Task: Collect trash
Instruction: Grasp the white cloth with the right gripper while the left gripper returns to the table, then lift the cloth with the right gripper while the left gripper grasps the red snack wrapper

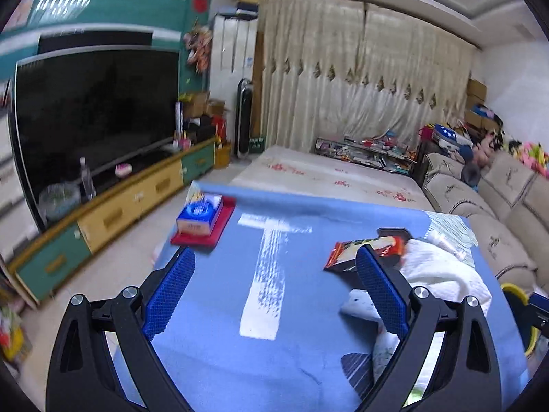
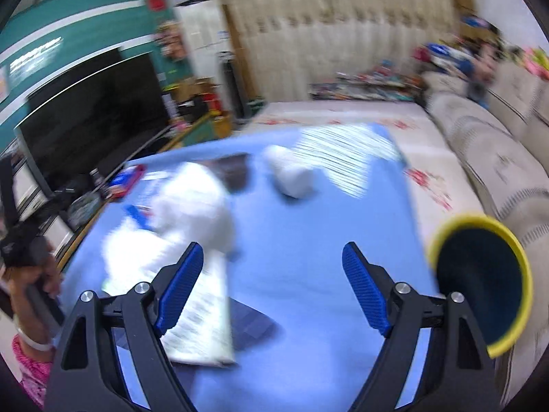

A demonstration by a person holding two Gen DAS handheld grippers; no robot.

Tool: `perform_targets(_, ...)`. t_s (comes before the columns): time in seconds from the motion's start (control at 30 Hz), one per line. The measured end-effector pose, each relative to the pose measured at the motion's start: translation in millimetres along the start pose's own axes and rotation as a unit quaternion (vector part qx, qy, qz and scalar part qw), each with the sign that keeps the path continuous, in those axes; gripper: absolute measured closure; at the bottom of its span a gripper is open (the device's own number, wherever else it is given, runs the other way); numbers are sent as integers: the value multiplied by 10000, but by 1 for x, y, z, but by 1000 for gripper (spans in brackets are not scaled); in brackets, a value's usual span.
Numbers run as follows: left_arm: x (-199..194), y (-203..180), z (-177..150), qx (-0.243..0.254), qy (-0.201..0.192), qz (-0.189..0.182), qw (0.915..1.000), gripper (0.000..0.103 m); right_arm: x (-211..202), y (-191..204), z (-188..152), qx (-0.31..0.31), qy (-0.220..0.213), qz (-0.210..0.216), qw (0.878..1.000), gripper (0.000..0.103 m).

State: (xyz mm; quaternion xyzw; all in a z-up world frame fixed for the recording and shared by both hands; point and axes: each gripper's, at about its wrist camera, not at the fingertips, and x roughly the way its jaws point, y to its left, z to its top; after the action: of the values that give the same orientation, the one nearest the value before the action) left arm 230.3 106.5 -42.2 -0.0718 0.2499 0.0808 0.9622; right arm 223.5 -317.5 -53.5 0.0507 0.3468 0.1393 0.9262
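Blue cloth-covered table (image 1: pixel 212 360) carries the crumpled white tissue wad (image 2: pixel 195 206), just ahead of the right gripper (image 2: pixel 274 261); both it and the left gripper (image 1: pixel 274 267) gape wide, holding nothing.

Both the left gripper (image 1: pixel 274 274) and the right gripper (image 2: pixel 272 267) hover with their 2 blue-padded jaws spread wide, gripping nothing.
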Motion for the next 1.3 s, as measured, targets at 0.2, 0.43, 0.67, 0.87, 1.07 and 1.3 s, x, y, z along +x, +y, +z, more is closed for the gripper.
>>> perform_targets(0.2,7,-12,-8,155,72,54,9998,10,40,48,26,-588,214,260,9977,46)
perform_targets(0.43,12,-44,-18,491,211,-139,9985,10,74,60,32,-753,594,127,9953,76)
perform_targets(0.67,12,-45,-20,422,222,-165,9987,9,65,67,32,-654,363,145,9971,101)
perform_targets(0.87,15,-42,-22,341,253,-159,9990,10,50,73,66,-644,-17,253,9976,101)
perform_targets(1.07,15,-43,-23,336,264,-162,9990,10,33,83,100,-640,-404,349,9965,101)
perform_targets(1.3,15,-45,-24,341,266,-174,9989,9,4,95,129,-708,-872,438,9927,101)
